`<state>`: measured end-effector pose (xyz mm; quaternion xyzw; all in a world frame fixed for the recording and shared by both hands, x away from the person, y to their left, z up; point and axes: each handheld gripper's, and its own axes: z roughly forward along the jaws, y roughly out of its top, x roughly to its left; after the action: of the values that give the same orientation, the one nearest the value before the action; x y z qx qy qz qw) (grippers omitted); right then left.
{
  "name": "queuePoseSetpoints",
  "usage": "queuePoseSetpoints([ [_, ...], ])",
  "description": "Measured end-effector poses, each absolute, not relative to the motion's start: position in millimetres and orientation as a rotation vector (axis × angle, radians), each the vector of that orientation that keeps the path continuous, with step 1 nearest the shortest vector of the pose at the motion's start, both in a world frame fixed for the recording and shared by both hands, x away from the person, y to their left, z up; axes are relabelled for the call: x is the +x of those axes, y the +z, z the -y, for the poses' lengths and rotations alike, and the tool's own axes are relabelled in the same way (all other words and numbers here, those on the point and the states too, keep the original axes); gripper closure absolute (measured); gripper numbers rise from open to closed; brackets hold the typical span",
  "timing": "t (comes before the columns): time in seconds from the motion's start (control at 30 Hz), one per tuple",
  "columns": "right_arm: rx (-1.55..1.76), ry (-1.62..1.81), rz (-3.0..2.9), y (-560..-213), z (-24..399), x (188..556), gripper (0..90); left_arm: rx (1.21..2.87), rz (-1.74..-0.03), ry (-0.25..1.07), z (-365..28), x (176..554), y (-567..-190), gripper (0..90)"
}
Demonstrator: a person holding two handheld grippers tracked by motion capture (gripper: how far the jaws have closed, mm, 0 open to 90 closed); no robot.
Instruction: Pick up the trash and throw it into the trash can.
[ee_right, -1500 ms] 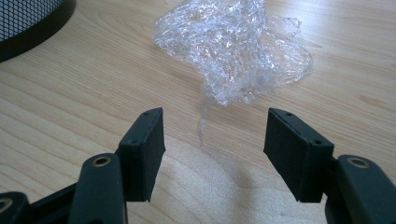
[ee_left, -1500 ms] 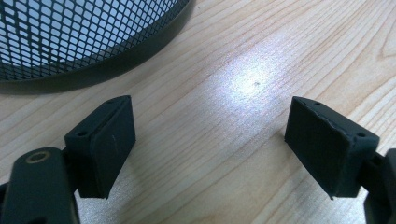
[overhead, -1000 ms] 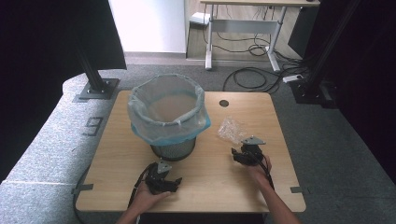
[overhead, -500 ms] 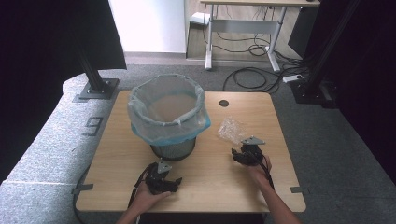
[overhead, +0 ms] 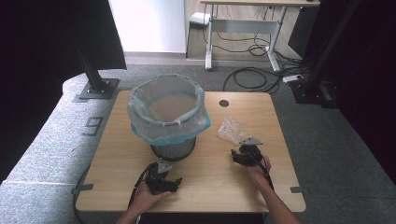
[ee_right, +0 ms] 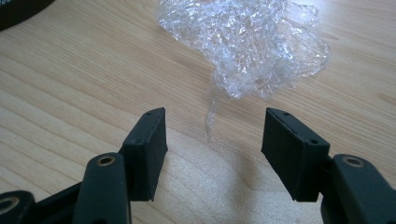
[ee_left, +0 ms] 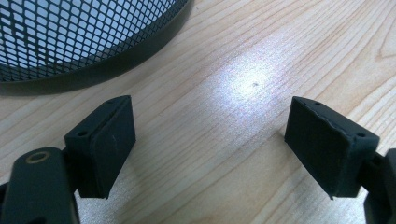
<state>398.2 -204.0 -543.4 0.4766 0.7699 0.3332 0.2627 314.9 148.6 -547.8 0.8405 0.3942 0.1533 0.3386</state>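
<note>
The table (overhead: 116,154) carries a mesh bin (overhead: 167,116) with a plastic liner at eleven o'clock; a crumpled plastic wrap (overhead: 231,129) lies at two o'clock, just ahead of the right gripper (ee_right: 212,135), its jaws apart and empty; the left gripper (ee_left: 210,135) near six o'clock gapes wide over bare wood.

Crumpled clear plastic wrap (ee_right: 243,44), loosely bunched, perhaps cling film, lying flat on the wooden surface (overhead: 210,172), right of centre, a thin tail trailing nearward.
</note>
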Motion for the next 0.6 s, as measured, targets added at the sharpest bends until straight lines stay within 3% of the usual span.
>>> queuePoseSetpoints([
  [0.6, 1.304, 0.991, -2.054, -535.6, 203.9, 398.0, 43.7, 2.19, -1.027, 0.4, -148.0, 314.9, -547.7, 16.1],
])
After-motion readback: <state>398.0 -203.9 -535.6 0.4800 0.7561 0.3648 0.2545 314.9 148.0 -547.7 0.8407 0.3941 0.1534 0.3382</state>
